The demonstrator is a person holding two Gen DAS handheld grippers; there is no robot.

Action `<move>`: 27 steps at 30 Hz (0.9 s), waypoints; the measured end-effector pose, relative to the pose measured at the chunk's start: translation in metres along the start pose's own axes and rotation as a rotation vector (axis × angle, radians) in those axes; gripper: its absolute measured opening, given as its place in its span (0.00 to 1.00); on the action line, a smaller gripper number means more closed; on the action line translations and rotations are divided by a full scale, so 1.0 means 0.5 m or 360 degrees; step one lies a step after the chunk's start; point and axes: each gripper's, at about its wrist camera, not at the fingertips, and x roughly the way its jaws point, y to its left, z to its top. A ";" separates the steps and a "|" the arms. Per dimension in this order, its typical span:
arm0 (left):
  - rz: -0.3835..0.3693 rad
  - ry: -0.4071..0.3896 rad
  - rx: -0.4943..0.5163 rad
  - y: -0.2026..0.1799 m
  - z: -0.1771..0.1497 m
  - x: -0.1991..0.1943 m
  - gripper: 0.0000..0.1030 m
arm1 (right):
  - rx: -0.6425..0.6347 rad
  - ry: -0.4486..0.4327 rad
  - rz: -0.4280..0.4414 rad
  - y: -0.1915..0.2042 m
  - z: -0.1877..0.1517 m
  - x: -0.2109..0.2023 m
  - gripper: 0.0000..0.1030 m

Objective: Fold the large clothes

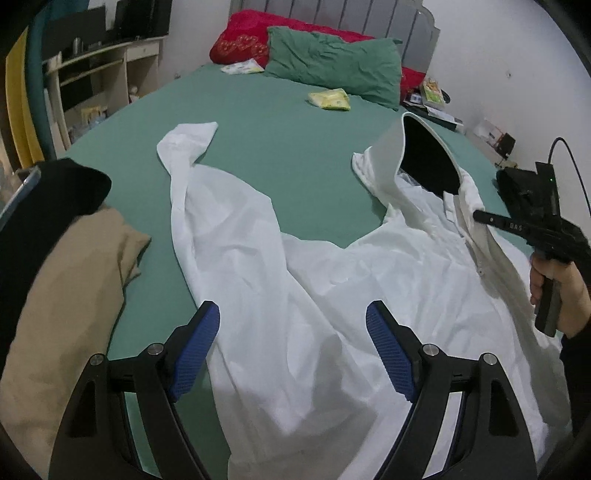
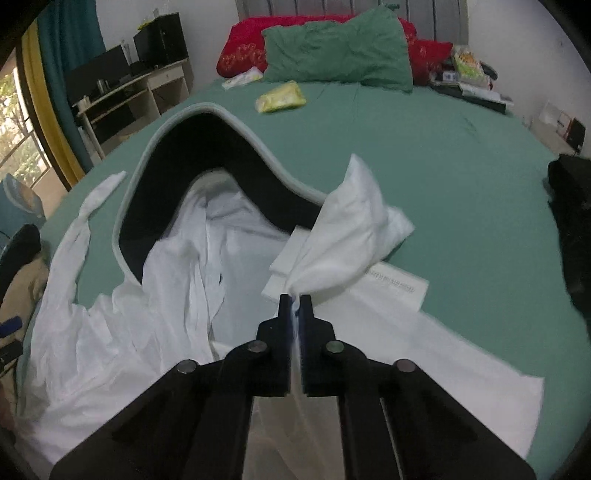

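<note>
This is a bedroom in a home. A wide bed (image 1: 258,122) in a green sheet fills both views, with a green pillow (image 1: 332,64) and a red pillow (image 1: 240,40) against its grey headboard (image 2: 424,14). A pale wooden desk (image 1: 107,70) stands along the left wall, beside what seems a window (image 2: 14,122) with teal curtain (image 2: 62,40).

We are looking across a bed (image 1: 280,122) with a hooded garment (image 1: 314,295) lying spread over its near half. Its hood (image 1: 424,158) is standing up at the right, one sleeve (image 1: 188,147) stretching away at the left. A pile of clothes (image 1: 66,288) is lying left of the garment. Behind, two pillows (image 1: 332,62) are leaning at the headboard, with a packet (image 1: 330,99) lying before them. Our right gripper (image 2: 294,297) is pinching the other sleeve (image 2: 351,229) beside the hood, and our left gripper (image 1: 293,321) is hanging over the garment's middle.
</note>
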 end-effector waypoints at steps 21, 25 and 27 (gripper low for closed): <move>0.0071 -0.0150 0.0007 0.034 -0.013 -0.109 0.82 | -0.0446 0.0340 0.0607 0.292 -0.167 -0.125 0.68; 0.0034 -0.0119 -0.0034 0.050 -0.007 -0.098 0.82 | -0.0087 0.0182 0.0482 0.184 -0.131 -0.153 0.68; -0.0011 -0.0089 -0.0060 0.053 -0.003 -0.091 0.82 | 0.0101 0.0173 0.0331 0.127 -0.114 -0.139 0.68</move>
